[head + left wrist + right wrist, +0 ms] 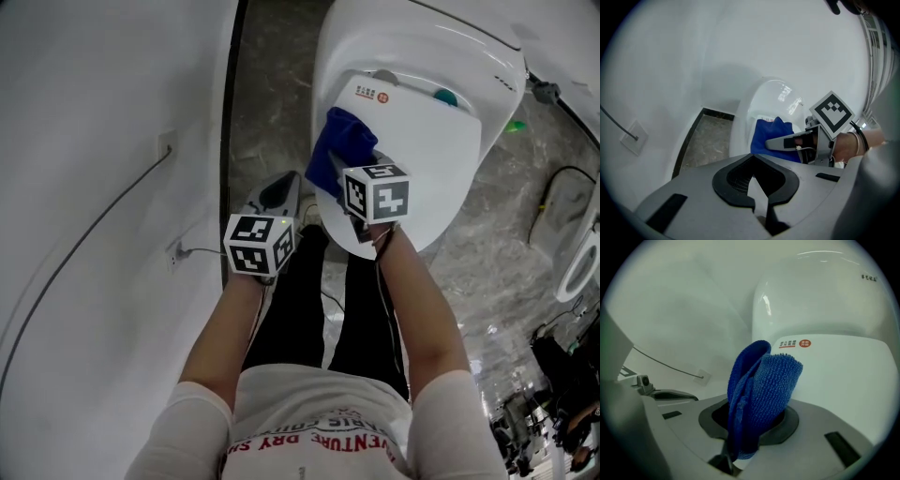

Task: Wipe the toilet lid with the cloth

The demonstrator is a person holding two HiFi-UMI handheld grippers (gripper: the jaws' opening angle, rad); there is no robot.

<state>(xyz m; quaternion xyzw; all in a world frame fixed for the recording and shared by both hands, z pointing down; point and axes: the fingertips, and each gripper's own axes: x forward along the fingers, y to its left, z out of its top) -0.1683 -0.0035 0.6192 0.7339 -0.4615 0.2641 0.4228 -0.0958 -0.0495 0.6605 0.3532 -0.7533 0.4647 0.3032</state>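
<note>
The white toilet (pixel 412 56) has its lid (pixel 436 155) down; a label sits near the hinge. My right gripper (pixel 364 164) is shut on a folded blue cloth (pixel 339 148) over the lid's left part. In the right gripper view the cloth (pixel 761 390) stands up out of the gripper (pixel 750 427), with the lid (pixel 843 376) just beyond it. My left gripper (pixel 284 185) hangs left of the bowl, above the floor. In its own view it (pixel 753 180) is shut with nothing in it, and the cloth (pixel 768 133) and the right gripper (pixel 787 140) show ahead.
A white wall (pixel 94 187) with a cable and a socket (pixel 169 145) runs close along the left. A narrow strip of grey stone floor (pixel 267 112) lies between wall and toilet. A hose fitting (pixel 544 91) and another white fixture (pixel 577 262) are on the right.
</note>
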